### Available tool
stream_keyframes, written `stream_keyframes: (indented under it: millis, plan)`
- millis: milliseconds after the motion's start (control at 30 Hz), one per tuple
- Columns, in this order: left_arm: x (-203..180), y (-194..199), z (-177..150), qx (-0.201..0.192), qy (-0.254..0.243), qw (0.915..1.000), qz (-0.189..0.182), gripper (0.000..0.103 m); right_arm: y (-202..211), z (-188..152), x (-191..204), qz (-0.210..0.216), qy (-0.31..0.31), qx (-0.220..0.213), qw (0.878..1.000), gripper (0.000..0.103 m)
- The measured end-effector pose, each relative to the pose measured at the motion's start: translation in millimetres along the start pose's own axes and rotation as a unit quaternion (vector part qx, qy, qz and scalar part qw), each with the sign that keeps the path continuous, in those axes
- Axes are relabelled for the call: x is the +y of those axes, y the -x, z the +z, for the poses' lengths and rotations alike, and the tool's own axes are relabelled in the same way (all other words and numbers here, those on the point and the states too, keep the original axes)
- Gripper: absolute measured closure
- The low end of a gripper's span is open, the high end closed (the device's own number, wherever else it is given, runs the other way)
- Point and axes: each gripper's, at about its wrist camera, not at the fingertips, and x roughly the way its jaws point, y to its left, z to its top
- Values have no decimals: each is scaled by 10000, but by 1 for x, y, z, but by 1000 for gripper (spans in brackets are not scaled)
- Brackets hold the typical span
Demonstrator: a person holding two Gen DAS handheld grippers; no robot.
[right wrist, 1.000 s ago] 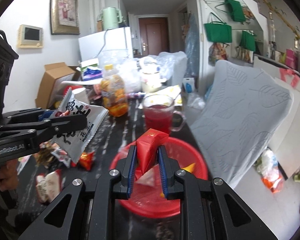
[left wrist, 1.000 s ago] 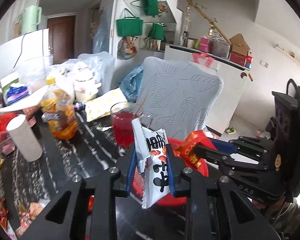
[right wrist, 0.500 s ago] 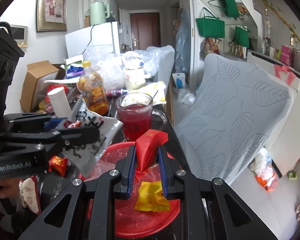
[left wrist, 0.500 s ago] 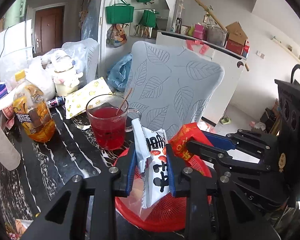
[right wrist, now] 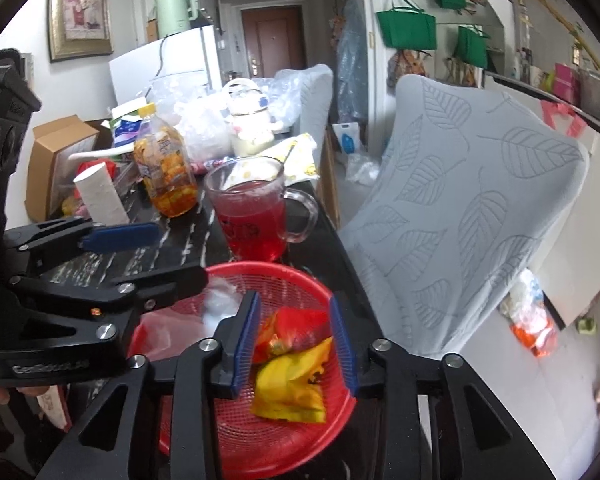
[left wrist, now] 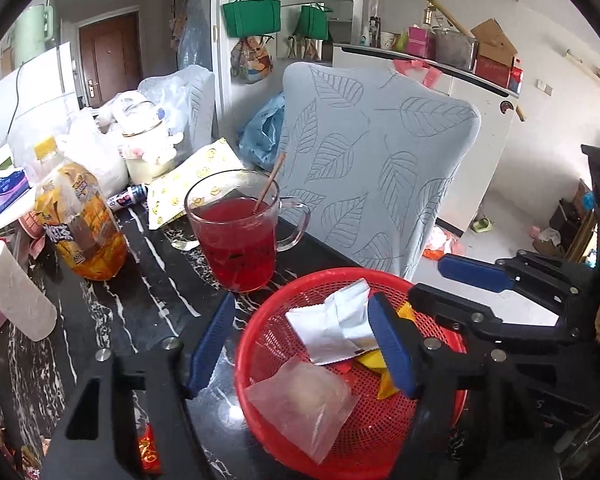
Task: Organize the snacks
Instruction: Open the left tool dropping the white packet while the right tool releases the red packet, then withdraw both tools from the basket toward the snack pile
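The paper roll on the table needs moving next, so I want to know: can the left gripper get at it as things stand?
Probably yes. The left gripper is opening over the red basket with nothing pinched, and the bare black table lies between it and the paper roll. The juice bottle stands beyond the roll.

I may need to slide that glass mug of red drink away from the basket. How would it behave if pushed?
The glass mug is nearly full, so it is probably heavy and apt to slosh. Its stir stick leans loose and may shift. On the glossy table it likely slides rather than tips, if pushed low.
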Motion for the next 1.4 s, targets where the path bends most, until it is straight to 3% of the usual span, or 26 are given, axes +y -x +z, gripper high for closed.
stream_keyframes:
  millis: [300,667,967,1067,1400]
  plan:
    - [6,10,0,-36,127,9999,-35,35,9,1,1,-109,-37,-11,9999,65]
    - [27,59,-5,-417,319,9983,234,35,30,12,29,12,206,-280,9994,65]
    - [52,111,-21,-725,587,9930,720,35,46,24,75,449,664,-561,9952,65]
    - [61,128,-29,-784,677,9902,935,35,50,26,90,621,799,-648,9928,53]
    - [86,176,-61,-870,1040,9795,1492,35,61,27,146,1214,1245,-782,9817,49]
